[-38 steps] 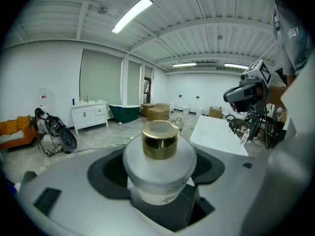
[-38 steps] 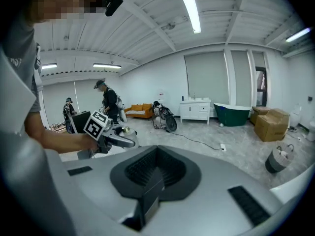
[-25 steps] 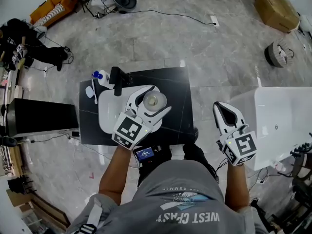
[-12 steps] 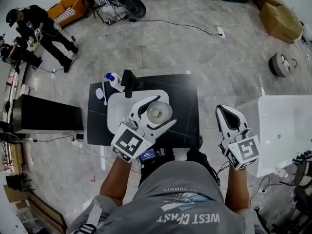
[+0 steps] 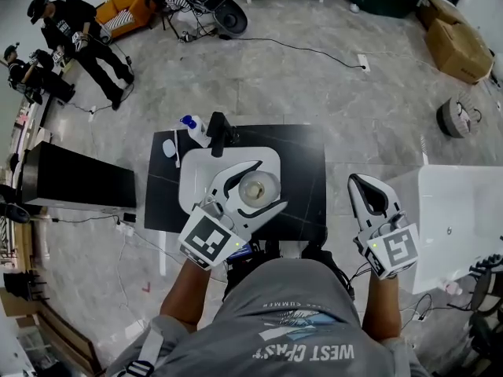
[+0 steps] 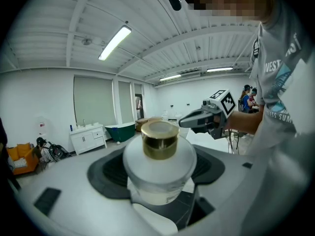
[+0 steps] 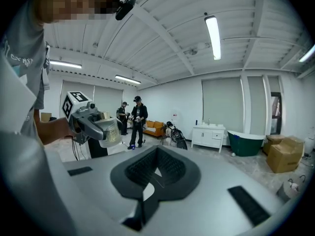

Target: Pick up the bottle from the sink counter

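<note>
A squat, clear bottle [image 5: 254,187] with a gold cap [image 6: 159,139] is held upright in the air over the white sink basin [image 5: 196,175] of the black counter [image 5: 306,163]. My left gripper [image 5: 269,184] is shut on the bottle's wide body, one jaw on each side. The left gripper view shows the bottle [image 6: 157,173] filling the space between the pads. My right gripper [image 5: 360,183] hangs right of the counter, off its edge, shut and empty. From the right gripper view the bottle [image 7: 112,134] shows in the left gripper at far left.
A black faucet [image 5: 219,133] and a white bottle with a blue cap [image 5: 194,127] stand at the sink's back. A white bathtub [image 5: 464,210] is at the right, a black cabinet [image 5: 75,181] at the left. People stand at the far upper left [image 5: 78,30].
The head view has shifted, so the counter sits lower and further right in frame. The left gripper keeps its hold on the bottle above the sink. The right gripper has barely moved.
</note>
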The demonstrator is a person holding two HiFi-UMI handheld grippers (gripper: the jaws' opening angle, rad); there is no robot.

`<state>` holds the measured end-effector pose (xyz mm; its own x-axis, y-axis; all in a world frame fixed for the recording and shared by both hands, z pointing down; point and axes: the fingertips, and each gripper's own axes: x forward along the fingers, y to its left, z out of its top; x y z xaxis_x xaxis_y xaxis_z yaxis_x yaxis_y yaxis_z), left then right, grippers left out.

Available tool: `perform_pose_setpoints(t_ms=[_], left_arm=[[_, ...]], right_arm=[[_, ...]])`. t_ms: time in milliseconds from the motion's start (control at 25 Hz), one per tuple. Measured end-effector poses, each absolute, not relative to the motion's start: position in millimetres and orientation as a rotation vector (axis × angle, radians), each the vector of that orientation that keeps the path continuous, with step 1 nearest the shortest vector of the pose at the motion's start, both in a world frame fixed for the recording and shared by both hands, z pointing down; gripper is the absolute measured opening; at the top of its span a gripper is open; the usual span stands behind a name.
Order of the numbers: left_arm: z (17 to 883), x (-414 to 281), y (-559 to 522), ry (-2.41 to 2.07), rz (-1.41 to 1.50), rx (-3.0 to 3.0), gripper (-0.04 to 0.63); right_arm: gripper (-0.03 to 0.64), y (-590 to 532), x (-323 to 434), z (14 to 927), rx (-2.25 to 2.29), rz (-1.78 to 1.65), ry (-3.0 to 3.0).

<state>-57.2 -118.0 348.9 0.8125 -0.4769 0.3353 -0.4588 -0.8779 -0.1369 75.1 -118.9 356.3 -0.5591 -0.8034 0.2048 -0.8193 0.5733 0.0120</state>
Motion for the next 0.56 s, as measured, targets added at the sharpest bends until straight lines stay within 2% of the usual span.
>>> perform_pose_setpoints(t_ms=[560], left_arm=[[348, -73, -115, 0.765, -0.529, -2.904, 0.333]], right_arm=[[0.000, -116, 58, 354, 1.331, 0.114, -2.616]])
